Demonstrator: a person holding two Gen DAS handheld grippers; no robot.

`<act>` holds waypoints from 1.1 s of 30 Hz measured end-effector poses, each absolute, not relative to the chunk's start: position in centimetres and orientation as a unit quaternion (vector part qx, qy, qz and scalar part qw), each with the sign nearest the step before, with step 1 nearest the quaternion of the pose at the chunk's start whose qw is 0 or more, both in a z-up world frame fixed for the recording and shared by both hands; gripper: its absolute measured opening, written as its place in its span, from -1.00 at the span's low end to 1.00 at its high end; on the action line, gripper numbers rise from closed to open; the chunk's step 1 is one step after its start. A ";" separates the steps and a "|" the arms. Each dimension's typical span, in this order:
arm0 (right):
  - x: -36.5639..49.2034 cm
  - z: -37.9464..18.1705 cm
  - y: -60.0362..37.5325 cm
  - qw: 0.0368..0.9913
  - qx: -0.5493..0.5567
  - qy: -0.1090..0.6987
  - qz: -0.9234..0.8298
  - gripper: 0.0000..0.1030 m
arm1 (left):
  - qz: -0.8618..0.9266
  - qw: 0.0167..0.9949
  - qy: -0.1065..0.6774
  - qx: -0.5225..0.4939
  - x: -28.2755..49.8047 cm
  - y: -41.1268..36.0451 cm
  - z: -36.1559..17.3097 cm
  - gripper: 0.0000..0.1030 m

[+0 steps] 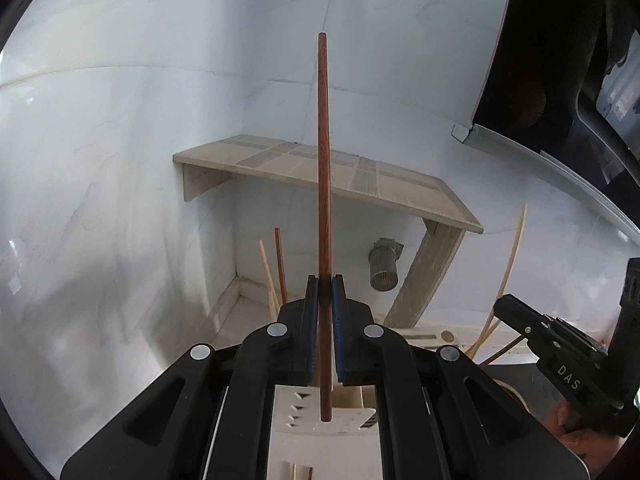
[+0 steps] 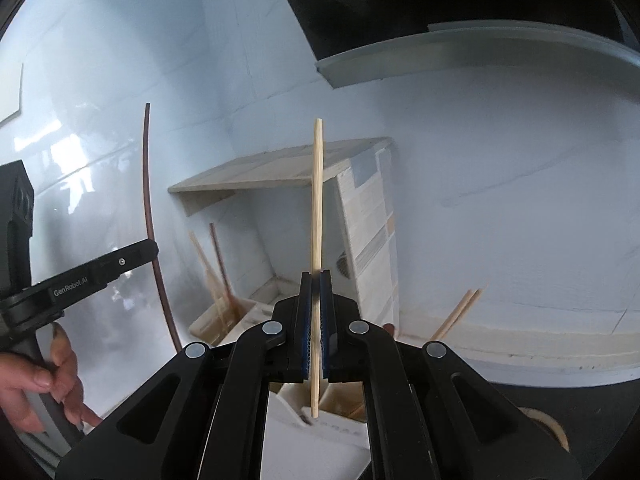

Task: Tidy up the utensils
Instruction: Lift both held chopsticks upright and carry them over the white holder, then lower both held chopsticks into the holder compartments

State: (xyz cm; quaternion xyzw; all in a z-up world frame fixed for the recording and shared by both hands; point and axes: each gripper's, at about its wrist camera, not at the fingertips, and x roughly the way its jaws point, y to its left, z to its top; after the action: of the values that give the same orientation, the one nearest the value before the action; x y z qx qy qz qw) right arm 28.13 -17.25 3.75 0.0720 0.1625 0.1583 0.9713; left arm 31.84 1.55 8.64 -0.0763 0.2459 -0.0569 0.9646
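Observation:
My left gripper (image 1: 325, 292) is shut on a dark brown chopstick (image 1: 323, 168) and holds it upright above a white utensil holder (image 1: 340, 420). My right gripper (image 2: 316, 284) is shut on a pale bamboo chopstick (image 2: 317, 200), also upright, its lower end over a white holder (image 2: 320, 424). The brown chopstick also shows in the right wrist view (image 2: 154, 240), and the pale one in the left wrist view (image 1: 510, 264). Several chopsticks (image 1: 276, 268) stand in a compartment behind the left gripper.
A wooden shelf (image 1: 320, 168) is fixed in the white tiled corner, with a metal mesh cup (image 1: 385, 266) under it. Two pale chopsticks (image 2: 460, 312) lean at the right in the right wrist view. A dark window frame (image 2: 460, 48) runs along the upper right.

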 end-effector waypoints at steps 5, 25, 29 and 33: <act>28.7 3.0 -16.9 0.971 0.064 0.164 0.162 -0.91 | -0.059 0.964 0.246 -0.085 32.6 1.8 8.1 -0.88; 29.1 1.7 -16.4 0.976 0.038 0.152 0.150 -0.91 | -0.062 0.969 0.218 -0.100 34.9 2.9 6.9 -0.88; 28.9 1.4 -16.5 0.977 0.032 0.153 0.146 -0.91 | -0.059 0.969 0.218 -0.095 35.3 2.7 6.4 -0.88; 28.9 1.0 -16.5 0.977 0.033 0.154 0.143 -0.91 | -0.061 0.970 0.219 -0.090 35.6 2.6 6.0 -0.88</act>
State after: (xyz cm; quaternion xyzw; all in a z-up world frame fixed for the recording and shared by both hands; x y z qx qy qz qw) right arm 28.93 -16.54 1.04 0.0331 0.1537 0.1428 0.9772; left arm 35.58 2.57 5.95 -0.0901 0.2195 -0.0614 0.9695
